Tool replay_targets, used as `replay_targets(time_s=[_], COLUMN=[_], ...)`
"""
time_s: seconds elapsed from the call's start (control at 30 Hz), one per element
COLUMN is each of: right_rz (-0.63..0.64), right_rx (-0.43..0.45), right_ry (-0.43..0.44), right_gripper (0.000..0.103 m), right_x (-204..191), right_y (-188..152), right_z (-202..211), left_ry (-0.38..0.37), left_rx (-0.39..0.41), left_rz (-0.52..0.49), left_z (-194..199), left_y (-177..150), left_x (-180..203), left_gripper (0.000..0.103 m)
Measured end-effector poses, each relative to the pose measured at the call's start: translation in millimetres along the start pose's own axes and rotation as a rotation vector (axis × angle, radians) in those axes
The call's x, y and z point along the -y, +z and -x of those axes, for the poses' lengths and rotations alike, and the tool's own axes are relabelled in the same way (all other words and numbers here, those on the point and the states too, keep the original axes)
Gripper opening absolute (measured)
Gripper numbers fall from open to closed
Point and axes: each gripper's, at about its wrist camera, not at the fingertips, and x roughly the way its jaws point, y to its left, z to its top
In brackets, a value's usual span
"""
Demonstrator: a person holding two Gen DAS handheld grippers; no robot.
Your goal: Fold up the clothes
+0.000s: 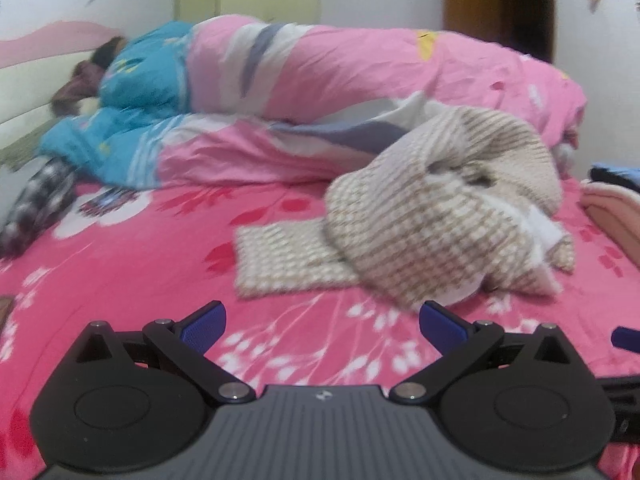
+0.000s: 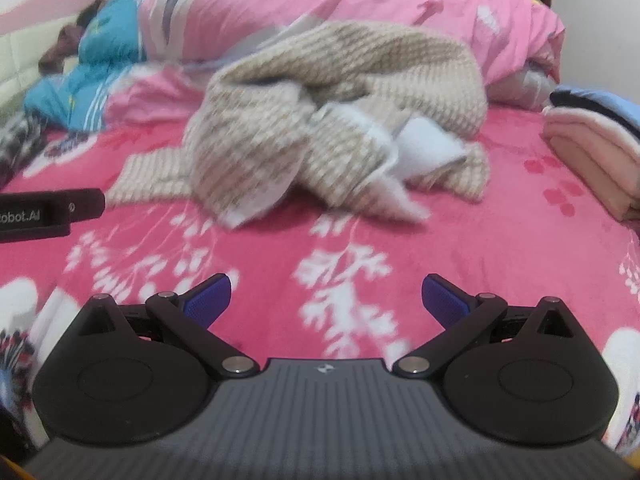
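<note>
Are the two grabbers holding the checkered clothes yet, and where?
No. The left gripper and right gripper are both open and empty. The crumpled beige checkered garment lies loose on the pink bedsheet, ahead of them.

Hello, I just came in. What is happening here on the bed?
A person is folding clothes with a hand-held gripper in each hand. Both the left hand-held gripper and the right hand-held gripper are open and hold nothing, hovering over the pink sheet. Ahead of them a checked garment lies crumpled in a heap, not yet folded. A small stack of folded clothes sits at the right edge of the bed, and a bunched quilt lies behind.
</note>
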Motion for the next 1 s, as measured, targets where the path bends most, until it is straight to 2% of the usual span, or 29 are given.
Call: replay_targets(time_s=[0.1, 0.2, 0.4, 0.53, 0.6, 0.63, 0.73, 0.9, 0.97, 1.0], right_rz=[-0.021, -0.022, -0.010, 0.077, 0.121, 0.149, 0.152, -0.082, -0.161, -0.198], right_rx=[0.077, 0.133, 0.231, 0.248, 0.257, 0.261, 0.260, 0.220, 0.174, 0.136], right_ry=[-0.022, -0.035, 0.019, 0.022, 0.023, 0.020, 0.043, 0.228, 0.268, 0.276], right_gripper=[0.102, 0.102, 0.102, 0.102, 0.101, 0.099, 0.088, 0.084, 0.084, 0.084], right_x=[24.5, 47.7, 79.9, 78.9, 78.4, 76.6, 73.1, 89.9, 91.3, 91.2], right_y=[12.2, 36.2, 91.3, 124.5, 141.1, 148.7, 171.3, 213.6, 229.7, 236.3], right_z=[-5.5, -16.2, -56.1, -98.4, -119.6, -130.1, -156.5, -189.0, -204.3, -214.1], left_ry=[-0.088, -0.136, -0.169, -0.169, -0.157, -0.148, -0.159, -0.214, -0.222, -0.226], left_rx=[0.048, 0.093, 0.141, 0.120, 0.101, 0.088, 0.047, 0.034, 0.040, 0.043], left_rz=[-0.013, -0.039, -0.126, -0.197, -0.226, -0.234, -0.212, -0.104, -0.086, -0.079], left_z=[-12.6, -29.2, -75.4, -114.1, -132.8, -142.5, -164.9, -179.1, -176.8, -174.9], left_y=[14.3, 31.1, 67.3, 85.4, 90.8, 92.8, 96.2, 94.0, 92.3, 90.8], left_x=[5.4, 15.3, 42.3, 62.5, 69.8, 72.3, 71.4, 59.8, 57.3, 55.9], left_gripper=[0.103, 0.103, 0.103, 0.102, 0.096, 0.087, 0.071, 0.053, 0.038, 0.035])
